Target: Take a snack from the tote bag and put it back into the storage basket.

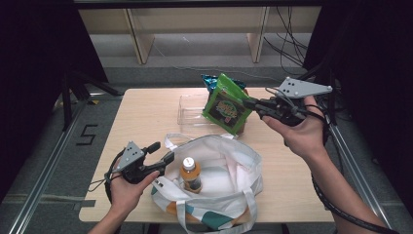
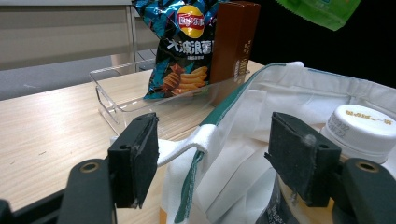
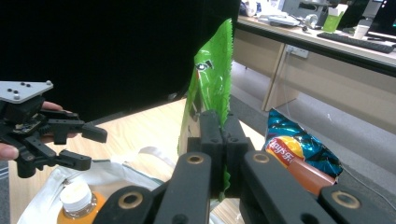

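Observation:
My right gripper (image 1: 253, 105) is shut on the edge of a green snack bag (image 1: 225, 106), which hangs in the air above the table's far side; in the right gripper view the green snack bag (image 3: 205, 93) stands pinched between the jaws of my right gripper (image 3: 219, 135). A white tote bag (image 1: 219, 180) lies open at the front with an orange drink bottle (image 1: 191, 173) upright inside. My left gripper (image 1: 163, 152) is open at the tote's left rim; in the left gripper view, my left gripper (image 2: 212, 161) has the tote's rim and strap (image 2: 201, 140) between its jaws, untouched by them.
A clear plastic tray (image 1: 192, 111) sits at the table's far middle. It holds a blue chip bag (image 2: 184, 46) and a brown box (image 2: 233, 42). The wooden table (image 1: 141, 122) has bare room on its left. Desks and cables lie beyond.

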A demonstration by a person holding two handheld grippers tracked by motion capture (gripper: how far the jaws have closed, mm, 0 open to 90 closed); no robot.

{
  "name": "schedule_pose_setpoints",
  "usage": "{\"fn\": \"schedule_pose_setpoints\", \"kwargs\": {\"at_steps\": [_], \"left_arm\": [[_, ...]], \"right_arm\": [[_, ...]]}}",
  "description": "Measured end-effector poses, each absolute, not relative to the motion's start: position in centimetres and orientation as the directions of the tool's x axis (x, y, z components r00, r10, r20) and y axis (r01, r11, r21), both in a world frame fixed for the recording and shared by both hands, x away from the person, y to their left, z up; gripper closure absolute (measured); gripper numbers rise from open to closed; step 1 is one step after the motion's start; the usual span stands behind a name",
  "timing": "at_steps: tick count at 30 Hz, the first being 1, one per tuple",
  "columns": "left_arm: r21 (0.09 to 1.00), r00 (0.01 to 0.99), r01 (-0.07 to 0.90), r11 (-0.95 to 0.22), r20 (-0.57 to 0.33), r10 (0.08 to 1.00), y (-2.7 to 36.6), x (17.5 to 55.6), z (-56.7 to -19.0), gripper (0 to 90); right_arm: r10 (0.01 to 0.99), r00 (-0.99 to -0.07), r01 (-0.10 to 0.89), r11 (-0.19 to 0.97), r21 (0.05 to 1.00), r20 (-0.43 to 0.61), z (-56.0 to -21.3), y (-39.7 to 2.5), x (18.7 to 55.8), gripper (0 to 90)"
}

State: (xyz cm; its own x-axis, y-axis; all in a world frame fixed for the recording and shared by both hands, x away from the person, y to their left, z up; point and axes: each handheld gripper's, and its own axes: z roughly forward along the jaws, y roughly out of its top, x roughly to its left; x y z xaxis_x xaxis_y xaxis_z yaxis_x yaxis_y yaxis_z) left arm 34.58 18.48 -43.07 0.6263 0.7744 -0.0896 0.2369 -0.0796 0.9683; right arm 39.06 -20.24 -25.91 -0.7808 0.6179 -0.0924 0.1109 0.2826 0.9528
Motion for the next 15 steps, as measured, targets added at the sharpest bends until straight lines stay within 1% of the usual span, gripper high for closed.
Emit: {"fn": "schedule_pose_setpoints", "kwargs": {"at_steps": [3, 5, 6, 10, 15], "left_arm": [[0.968, 0.626, 0.237, -0.079, -0.09, 0.775, 18.5, 34.6, -43.1, 32.9], [0.969, 0.625, 0.235, -0.077, -0.09, 0.775, 18.5, 34.6, -43.1, 33.0], [0.968, 0.625, 0.237, -0.078, -0.091, 0.775, 18.5, 34.6, -43.1, 33.0], [0.97, 0.628, 0.234, -0.068, -0.098, 0.772, 18.5, 34.6, -43.1, 33.0], [0.97, 0.63, 0.232, -0.071, -0.094, 0.771, 18.5, 34.6, -43.1, 32.9]], "right_arm": [[0.619, -0.778, 0.107, 0.296, 0.949, -0.105, -26.2, -20.2, 39.5, 90.0], [0.622, -0.78, 0.134, 0.279, 0.951, -0.072, -26.5, -20.0, 39.6, 90.0], [0.62, -0.779, 0.117, 0.287, 0.951, -0.091, -26.5, -20.0, 39.9, 90.0], [0.629, -0.771, 0.12, 0.289, 0.95, -0.094, -26.8, -20.0, 40.4, 90.0], [0.635, -0.769, 0.142, 0.28, 0.949, -0.073, -27.3, -19.8, 40.9, 90.0]]}}
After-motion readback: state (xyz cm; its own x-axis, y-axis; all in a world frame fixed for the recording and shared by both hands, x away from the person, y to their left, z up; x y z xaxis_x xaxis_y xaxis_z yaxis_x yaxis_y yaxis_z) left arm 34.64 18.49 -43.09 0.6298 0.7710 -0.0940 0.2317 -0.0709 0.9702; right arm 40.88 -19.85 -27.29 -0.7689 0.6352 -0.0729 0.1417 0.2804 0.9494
